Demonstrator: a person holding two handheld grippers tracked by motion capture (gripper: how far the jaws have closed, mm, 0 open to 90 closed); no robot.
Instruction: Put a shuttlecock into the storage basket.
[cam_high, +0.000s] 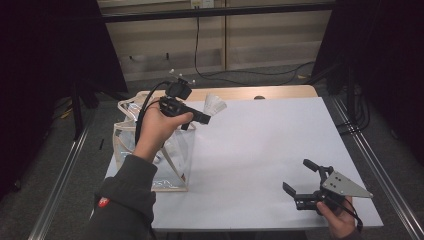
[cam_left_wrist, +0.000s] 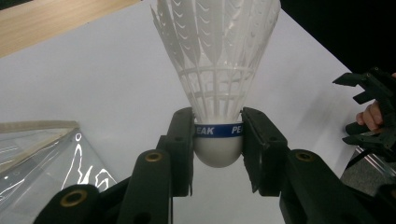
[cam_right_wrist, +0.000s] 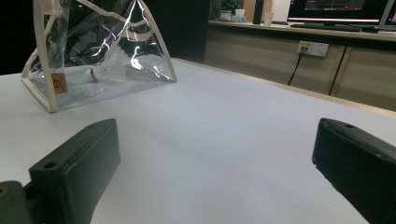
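A white feather shuttlecock (cam_left_wrist: 217, 70) with a blue band round its cork is clamped by the cork between the two black jaws of my left gripper (cam_left_wrist: 218, 140). From above, that gripper (cam_high: 202, 118) is held up over the table's far left, with the shuttlecock (cam_high: 216, 104) sticking out to the right beyond the clear bag (cam_high: 172, 160). Low at the table's near right corner, my right gripper (cam_high: 300, 176) stands open with nothing between its jaws. Its own camera looks across the white tabletop (cam_right_wrist: 224, 135) toward the clear bag (cam_right_wrist: 100, 51).
The clear plastic bag with cream trim stands on the table's left side; a small white thing shows inside it (cam_right_wrist: 93, 73). The white sheet (cam_high: 260, 150) covers most of the wooden table. Dark curtains hang on both sides and cables (cam_high: 235, 74) run on the floor behind.
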